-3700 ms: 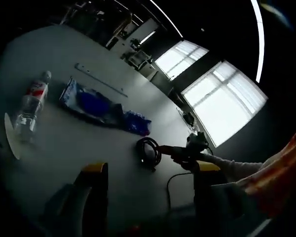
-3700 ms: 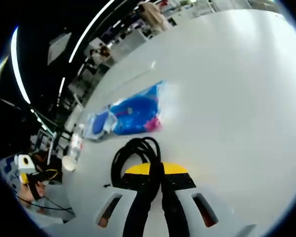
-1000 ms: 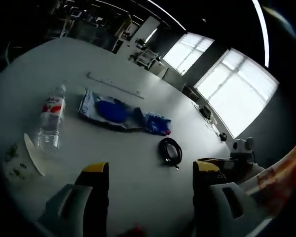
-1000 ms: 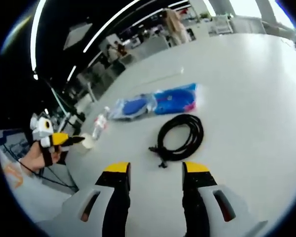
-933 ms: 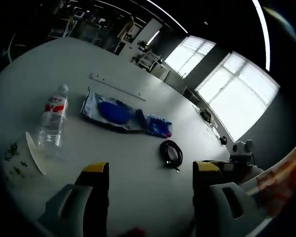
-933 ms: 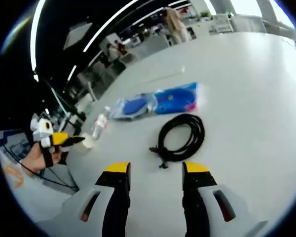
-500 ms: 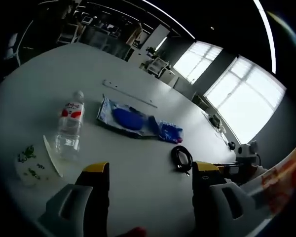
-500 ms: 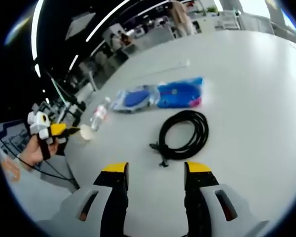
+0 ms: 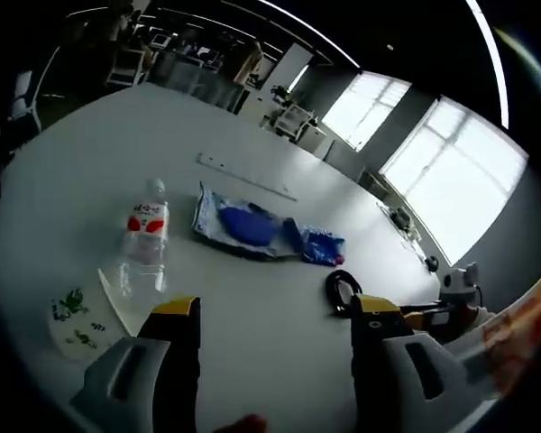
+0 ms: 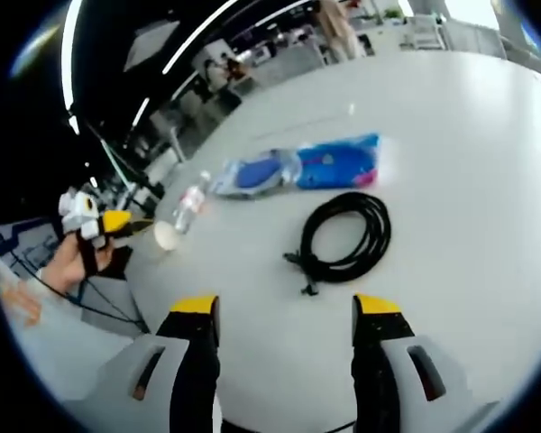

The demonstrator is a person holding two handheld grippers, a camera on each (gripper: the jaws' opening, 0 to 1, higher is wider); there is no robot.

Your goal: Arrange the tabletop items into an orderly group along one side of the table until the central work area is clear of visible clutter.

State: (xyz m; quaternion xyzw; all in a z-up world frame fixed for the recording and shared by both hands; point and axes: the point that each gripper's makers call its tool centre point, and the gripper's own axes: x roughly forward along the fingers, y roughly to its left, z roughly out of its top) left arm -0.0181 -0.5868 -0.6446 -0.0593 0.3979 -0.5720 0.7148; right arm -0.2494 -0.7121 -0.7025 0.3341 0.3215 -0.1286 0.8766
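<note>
Left gripper view: bottle (image 9: 142, 245) lies cap away from paper cup (image 9: 90, 316).

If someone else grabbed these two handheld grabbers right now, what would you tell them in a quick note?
Left gripper: open, empty, above the table.
Right gripper: open, empty, jaws facing the coiled black cable.
On the white table: water bottle lying down, paper cup on its side beside it, blue plastic packets in a row, cable next to them.
Done: items sit roughly in one line.
Left: bottle and cup probably need standing up or tightening in.
</note>
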